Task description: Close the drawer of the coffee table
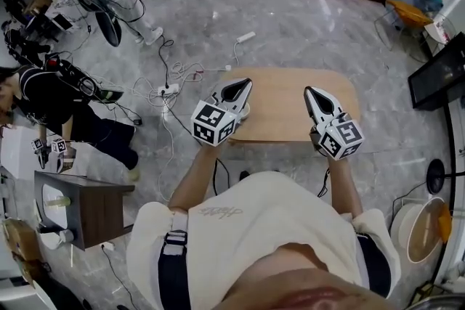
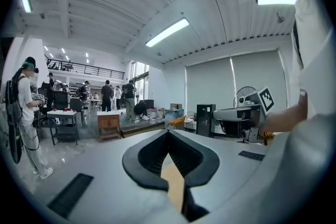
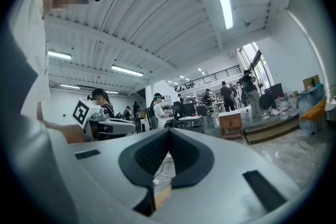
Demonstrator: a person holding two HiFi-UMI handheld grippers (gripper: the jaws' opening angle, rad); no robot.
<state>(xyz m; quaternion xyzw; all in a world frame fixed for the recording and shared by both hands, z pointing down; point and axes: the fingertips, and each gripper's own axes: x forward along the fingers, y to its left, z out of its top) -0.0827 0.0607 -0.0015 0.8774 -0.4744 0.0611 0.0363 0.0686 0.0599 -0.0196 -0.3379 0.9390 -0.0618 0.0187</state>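
The left gripper (image 1: 242, 86) and right gripper (image 1: 311, 93) hovered over the wooden coffee table (image 1: 280, 118), apparently clear of its top, jaws pressed together on nothing.

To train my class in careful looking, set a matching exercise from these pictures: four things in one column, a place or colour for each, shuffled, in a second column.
Things:
1. coffee table
2. left gripper
3. right gripper
4. power strip

Descriptions:
A. white, on the grey floor beyond the table's far edge
B. over the table's left edge
C. light wood top with rounded corners
D. over the right part of the table

Pairs: 1-C, 2-B, 3-D, 4-A.
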